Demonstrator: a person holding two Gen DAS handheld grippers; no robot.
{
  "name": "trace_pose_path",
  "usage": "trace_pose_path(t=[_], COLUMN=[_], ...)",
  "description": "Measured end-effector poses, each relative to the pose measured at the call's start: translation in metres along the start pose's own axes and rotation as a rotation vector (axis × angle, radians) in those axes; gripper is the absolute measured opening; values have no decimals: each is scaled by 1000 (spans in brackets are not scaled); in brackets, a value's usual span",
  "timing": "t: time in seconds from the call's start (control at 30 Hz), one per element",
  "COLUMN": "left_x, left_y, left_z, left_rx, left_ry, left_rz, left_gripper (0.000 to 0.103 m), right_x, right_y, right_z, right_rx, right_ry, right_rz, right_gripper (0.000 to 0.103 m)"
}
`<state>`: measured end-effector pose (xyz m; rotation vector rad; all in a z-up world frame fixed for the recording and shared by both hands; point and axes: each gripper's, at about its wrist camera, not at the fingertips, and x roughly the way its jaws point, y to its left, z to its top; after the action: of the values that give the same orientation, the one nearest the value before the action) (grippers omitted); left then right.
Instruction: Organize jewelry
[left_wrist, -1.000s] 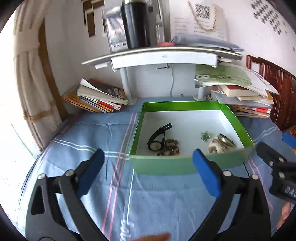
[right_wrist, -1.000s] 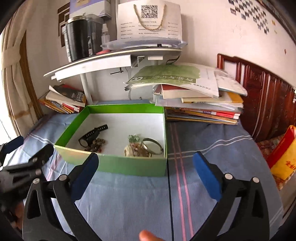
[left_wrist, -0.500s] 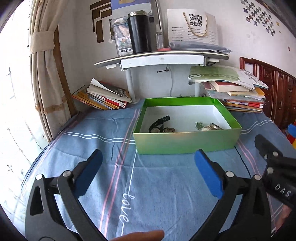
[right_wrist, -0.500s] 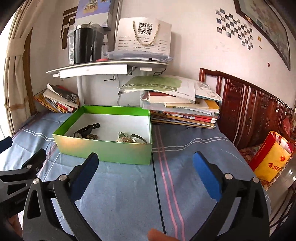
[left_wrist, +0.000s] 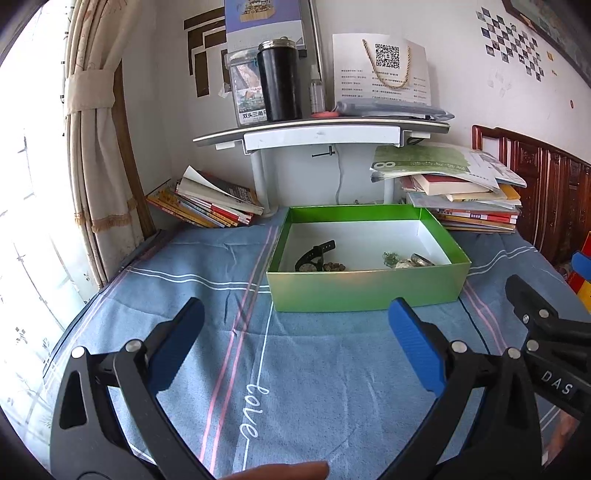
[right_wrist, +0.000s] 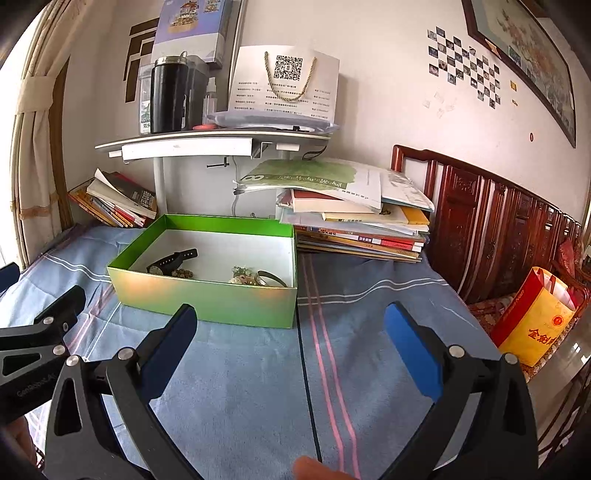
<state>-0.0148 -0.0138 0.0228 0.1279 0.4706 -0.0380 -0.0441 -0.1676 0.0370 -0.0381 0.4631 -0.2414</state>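
While the left tongs (left_wrist: 295, 347) hover with jaws apart above the blue cloth (left_wrist: 314, 369), the green box (left_wrist: 365, 291) sits just ahead of them, holding a black watch (left_wrist: 314, 254), beads (left_wrist: 334, 266) and a bangle (right_wrist: 272, 278); the right tongs (right_wrist: 291, 347), jaws likewise apart, have it ahead-left.

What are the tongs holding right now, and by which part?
Nothing. The left tongs and right tongs are both open and empty above the cloth; the jewelry lies in the green box.
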Motion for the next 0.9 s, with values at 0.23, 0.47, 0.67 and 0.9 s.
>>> trace_pose_path(t=[0.23,0.47,0.67,0.9], left_x=[-2,-2,-2,-3], left_y=[1,2,1,2], left_z=[0,0,0,-1], left_rx=[0,-2,-2,-1], left_ry=[3,3,5,3], left_rz=[-9,-9,-10,-11], left_gripper=[99,99,99,99], right_x=[-2,-3,-3,-3], right_y=[2,3,3,3], right_z=[0,0,-1,-1], right_rx=[-2,-4,-3,-2], right_ry=[-3,-5,-4,-1], right_rz=[0,3,3,6], right_gripper=[100,100,100,100])
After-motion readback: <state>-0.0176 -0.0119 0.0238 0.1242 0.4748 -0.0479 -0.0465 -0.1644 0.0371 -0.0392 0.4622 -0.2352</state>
